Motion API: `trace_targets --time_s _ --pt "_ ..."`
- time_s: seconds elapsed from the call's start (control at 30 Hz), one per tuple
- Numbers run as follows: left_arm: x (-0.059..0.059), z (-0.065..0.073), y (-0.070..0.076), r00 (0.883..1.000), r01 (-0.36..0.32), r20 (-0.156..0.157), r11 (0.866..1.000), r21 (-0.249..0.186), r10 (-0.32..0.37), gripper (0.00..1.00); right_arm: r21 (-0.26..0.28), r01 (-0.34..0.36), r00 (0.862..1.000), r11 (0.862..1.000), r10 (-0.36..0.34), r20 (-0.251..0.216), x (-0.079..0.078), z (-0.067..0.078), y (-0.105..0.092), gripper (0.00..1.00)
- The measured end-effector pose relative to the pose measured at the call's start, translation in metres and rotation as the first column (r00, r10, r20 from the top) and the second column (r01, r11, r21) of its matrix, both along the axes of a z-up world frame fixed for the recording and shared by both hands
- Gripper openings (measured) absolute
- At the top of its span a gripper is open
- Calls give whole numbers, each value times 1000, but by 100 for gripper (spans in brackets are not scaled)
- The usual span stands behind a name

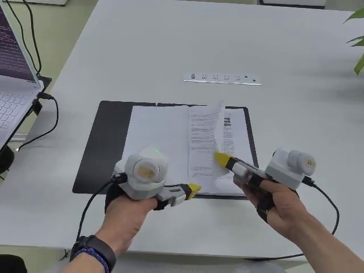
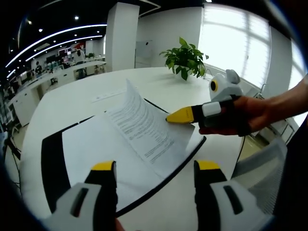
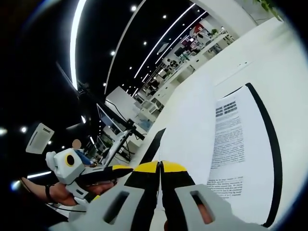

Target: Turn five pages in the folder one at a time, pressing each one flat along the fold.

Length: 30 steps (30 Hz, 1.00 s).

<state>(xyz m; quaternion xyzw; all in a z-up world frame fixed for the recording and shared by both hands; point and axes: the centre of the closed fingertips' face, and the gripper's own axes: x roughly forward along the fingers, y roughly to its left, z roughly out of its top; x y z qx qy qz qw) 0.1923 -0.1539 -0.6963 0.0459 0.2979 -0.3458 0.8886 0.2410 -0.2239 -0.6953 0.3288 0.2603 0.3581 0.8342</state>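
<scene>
A: Where's the folder?
B: Open flat on the white table, mid-frame in head view. One page stands up near the fold, curling, and hides part of the printed sheet behind it.
A: And the right gripper?
B: Jaws closed, yellow tips pinched on that page's lower edge. In its own view the page's blank back blocks most of the folder's left half.
A: The left gripper?
B: Jaws wide apart, nothing btwn them, at the folder's near edge. Touching or just above, can't tell.
A: Anything else?
B: A laptop cut off at frame left, w/ a power strip beyond the folder. Print too small to read.
</scene>
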Motion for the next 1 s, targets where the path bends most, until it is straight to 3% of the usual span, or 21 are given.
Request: trace_targets --time_s 1.0 --pt "-10 14 82 989 -145 21 989 -19 145 67 42 -131 991 990 133 -32 -12 1 109 0"
